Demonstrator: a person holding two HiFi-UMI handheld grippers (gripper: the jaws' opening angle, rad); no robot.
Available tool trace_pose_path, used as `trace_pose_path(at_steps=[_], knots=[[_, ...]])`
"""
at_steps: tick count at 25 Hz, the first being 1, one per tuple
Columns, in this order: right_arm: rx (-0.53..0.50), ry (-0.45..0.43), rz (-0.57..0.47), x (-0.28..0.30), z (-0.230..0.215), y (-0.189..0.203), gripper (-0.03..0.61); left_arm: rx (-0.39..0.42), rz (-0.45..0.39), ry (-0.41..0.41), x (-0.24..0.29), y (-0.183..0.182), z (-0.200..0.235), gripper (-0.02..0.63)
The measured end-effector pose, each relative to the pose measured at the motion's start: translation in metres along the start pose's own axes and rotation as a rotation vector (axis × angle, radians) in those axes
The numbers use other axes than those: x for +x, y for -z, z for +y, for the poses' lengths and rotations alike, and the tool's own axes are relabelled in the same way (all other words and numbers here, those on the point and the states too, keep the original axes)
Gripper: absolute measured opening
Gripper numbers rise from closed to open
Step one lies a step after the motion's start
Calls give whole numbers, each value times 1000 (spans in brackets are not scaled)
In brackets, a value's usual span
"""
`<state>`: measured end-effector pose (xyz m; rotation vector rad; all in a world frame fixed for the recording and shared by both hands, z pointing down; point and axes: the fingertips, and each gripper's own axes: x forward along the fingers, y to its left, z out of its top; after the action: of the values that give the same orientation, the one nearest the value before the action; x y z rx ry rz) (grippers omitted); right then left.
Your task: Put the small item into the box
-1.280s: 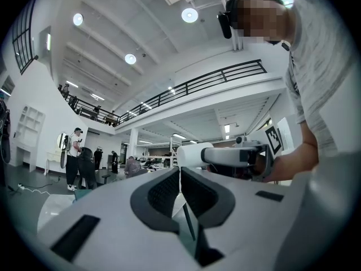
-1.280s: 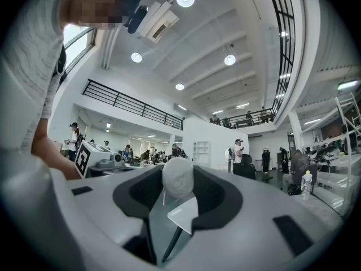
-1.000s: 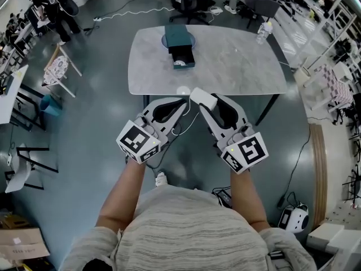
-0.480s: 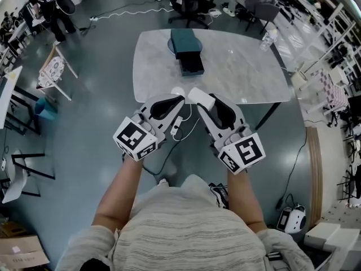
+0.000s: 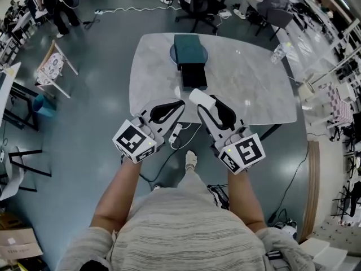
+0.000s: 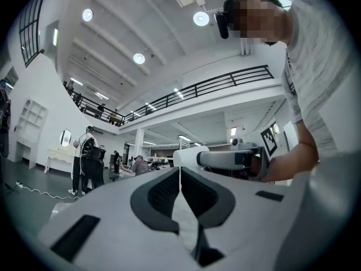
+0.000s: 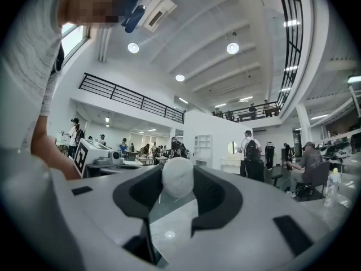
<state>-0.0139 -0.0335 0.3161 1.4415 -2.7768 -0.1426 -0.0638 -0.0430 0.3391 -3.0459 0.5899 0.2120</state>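
In the head view a dark teal box (image 5: 190, 49) stands at the far side of the grey marble table (image 5: 242, 83), its drawer (image 5: 193, 75) pulled out toward me. My right gripper (image 5: 202, 101) is shut on a small white rounded item (image 5: 201, 99), which sits between the pads in the right gripper view too (image 7: 177, 176). It hovers at the table's near edge, short of the drawer. My left gripper (image 5: 180, 104) is beside it, shut and holding nothing; in its own view the jaws meet (image 6: 180, 174).
A clear bottle (image 5: 276, 53) stands near the table's right edge. A white cable (image 5: 175, 131) hangs under the left gripper. An office chair (image 5: 197, 4) and people stand beyond the table. A small stool (image 5: 51, 66) is at the left.
The table and box have come closer; both grippers now reach over the table's near edge. The right gripper's hold on the white item is unchanged.
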Motion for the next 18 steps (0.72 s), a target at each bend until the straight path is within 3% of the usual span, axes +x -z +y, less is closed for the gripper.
trace_pose_path(at_steps=[10,18], knots=[[-4,-111,60,70,-113,32,175,-40,-15,-166,84,23,95,23],[-3,-210,132,114,-172,66,175,-34,-9,-260,128,43,145,21]])
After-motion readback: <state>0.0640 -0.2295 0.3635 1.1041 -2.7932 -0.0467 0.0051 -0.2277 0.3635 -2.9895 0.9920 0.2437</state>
